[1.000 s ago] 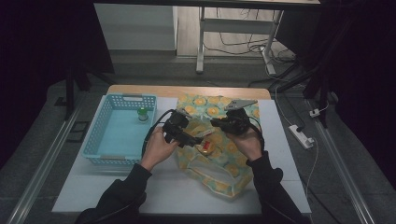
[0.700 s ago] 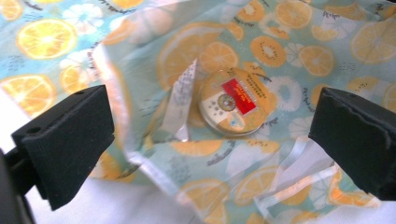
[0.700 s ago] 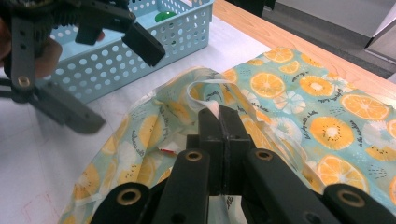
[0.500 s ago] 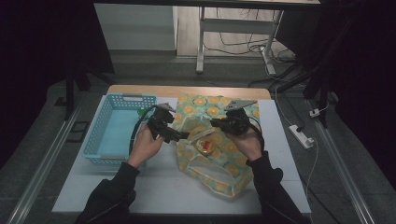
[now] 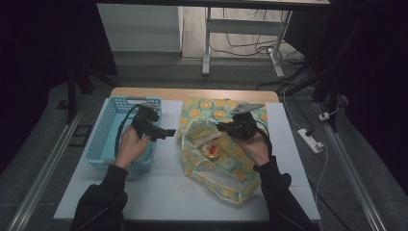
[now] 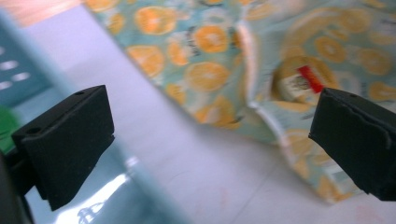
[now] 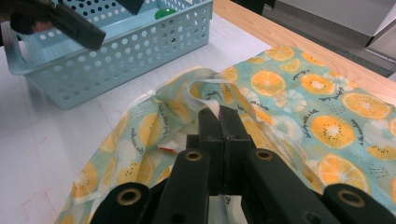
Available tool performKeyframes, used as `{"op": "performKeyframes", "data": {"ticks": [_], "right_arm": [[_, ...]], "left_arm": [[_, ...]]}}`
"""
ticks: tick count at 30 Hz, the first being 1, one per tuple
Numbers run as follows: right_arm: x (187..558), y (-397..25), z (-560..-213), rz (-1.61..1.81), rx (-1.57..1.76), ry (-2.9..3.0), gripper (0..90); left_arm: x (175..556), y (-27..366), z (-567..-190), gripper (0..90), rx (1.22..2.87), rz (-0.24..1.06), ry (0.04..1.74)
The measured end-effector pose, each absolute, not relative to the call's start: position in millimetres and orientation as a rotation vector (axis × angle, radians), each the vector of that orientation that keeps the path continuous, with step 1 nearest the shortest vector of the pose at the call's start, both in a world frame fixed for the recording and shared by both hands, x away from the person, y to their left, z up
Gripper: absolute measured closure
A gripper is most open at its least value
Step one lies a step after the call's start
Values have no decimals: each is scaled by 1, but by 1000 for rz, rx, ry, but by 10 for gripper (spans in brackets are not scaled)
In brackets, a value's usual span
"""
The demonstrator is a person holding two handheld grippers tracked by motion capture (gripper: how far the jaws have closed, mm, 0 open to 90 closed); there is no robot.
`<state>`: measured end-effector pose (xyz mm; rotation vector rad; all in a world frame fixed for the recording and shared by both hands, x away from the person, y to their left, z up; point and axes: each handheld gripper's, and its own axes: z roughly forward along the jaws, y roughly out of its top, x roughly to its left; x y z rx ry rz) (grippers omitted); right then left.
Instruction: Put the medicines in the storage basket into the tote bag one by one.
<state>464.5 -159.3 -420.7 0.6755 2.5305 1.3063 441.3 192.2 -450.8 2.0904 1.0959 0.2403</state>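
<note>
An orange-print cloth bag lies on the white table, its mouth held up. My right gripper is shut on the bag's white-edged rim. Inside the bag lies a round item with a red label, which the left gripper view shows as well. My left gripper hovers over the right edge of the blue basket. Its jaws stand wide open with nothing between them. A green-topped item sits in the basket's far end.
The perforated blue basket stands on the table's left side, close to the bag. A wooden strip runs along the table's far edge. A power strip lies on the floor to the right.
My left gripper has moved left, from the bag's mouth to above the basket's right edge, staying open. The right gripper has kept its hold on the bag's rim.
</note>
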Motion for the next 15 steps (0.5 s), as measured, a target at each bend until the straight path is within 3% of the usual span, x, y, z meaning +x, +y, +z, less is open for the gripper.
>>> {"op": "performKeyframes", "data": {"ticks": [15], "right_arm": [[464, -159, -421, 1303, 677, 2533, 900]], "left_arm": [[460, 235, -455, 0, 2059, 360, 1272]]}}
